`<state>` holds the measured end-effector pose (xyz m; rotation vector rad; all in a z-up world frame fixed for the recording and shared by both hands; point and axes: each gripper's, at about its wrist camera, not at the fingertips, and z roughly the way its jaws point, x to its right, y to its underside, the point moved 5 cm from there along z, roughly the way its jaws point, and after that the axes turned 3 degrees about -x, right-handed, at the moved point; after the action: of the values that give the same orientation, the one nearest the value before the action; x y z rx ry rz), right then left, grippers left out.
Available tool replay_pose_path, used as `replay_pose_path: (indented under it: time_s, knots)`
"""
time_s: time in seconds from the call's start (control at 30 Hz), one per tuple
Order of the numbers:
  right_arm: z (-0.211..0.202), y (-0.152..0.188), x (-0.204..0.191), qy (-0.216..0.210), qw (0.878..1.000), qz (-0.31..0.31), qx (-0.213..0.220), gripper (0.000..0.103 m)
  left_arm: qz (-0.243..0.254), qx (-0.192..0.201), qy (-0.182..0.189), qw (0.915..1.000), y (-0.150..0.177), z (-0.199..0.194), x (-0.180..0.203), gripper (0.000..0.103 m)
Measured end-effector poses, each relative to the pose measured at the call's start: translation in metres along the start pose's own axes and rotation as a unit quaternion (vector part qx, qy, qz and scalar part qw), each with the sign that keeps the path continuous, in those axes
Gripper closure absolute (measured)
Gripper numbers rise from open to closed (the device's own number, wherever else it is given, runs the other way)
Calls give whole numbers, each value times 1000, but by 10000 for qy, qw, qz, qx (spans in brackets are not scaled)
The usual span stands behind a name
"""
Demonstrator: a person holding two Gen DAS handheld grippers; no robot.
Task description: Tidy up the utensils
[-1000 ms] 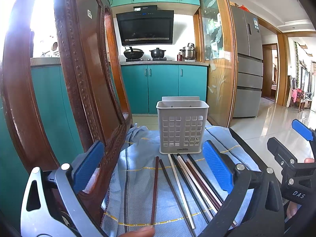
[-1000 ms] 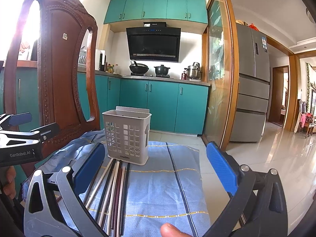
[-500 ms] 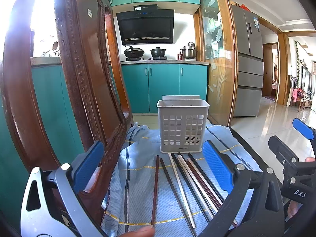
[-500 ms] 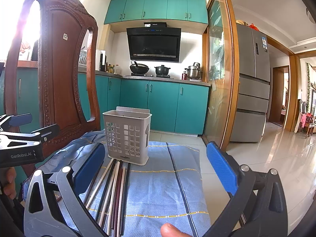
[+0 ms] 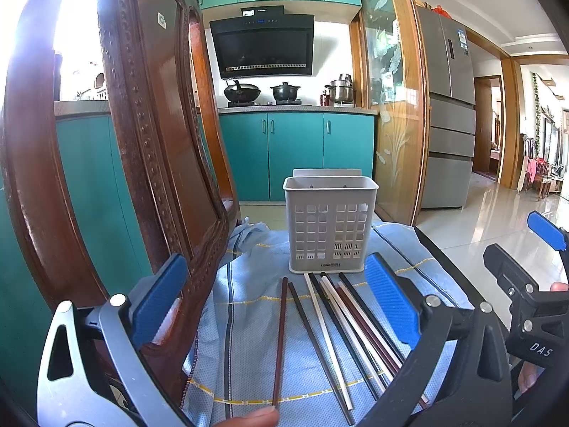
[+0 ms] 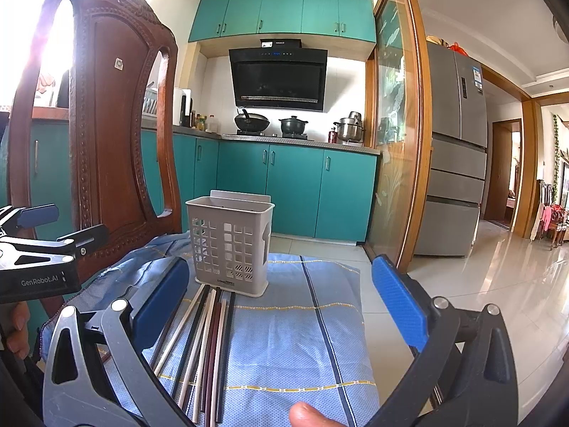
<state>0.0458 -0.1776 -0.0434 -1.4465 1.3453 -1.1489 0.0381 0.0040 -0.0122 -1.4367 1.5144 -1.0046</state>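
A grey perforated utensil holder (image 5: 330, 226) stands upright on a blue cloth (image 5: 249, 306); it also shows in the right wrist view (image 6: 230, 243). Several chopsticks (image 5: 334, 323), brown, black and white, lie side by side on the cloth in front of it, also seen in the right wrist view (image 6: 206, 338). My left gripper (image 5: 275, 300) is open and empty above the chopsticks' near ends. My right gripper (image 6: 281, 297) is open and empty, to the right of the chopsticks.
A carved dark wooden chair back (image 5: 149, 163) rises close on the left, beside my left gripper; it also shows in the right wrist view (image 6: 106, 124). The cloth's right edge (image 6: 359, 306) drops off to a glossy tiled floor. Teal kitchen cabinets (image 5: 295, 153) stand behind.
Both views have shifted only very slightly; the grippers stay open and the chopsticks and holder have not moved.
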Motion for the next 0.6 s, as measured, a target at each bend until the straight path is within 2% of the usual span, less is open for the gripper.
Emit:
replay_pose_path:
  time_s: [0.6]
  knots:
    - [1,0,0,-3,10000,5,-6,2,4,-7,-2,10000,2,2,1,3]
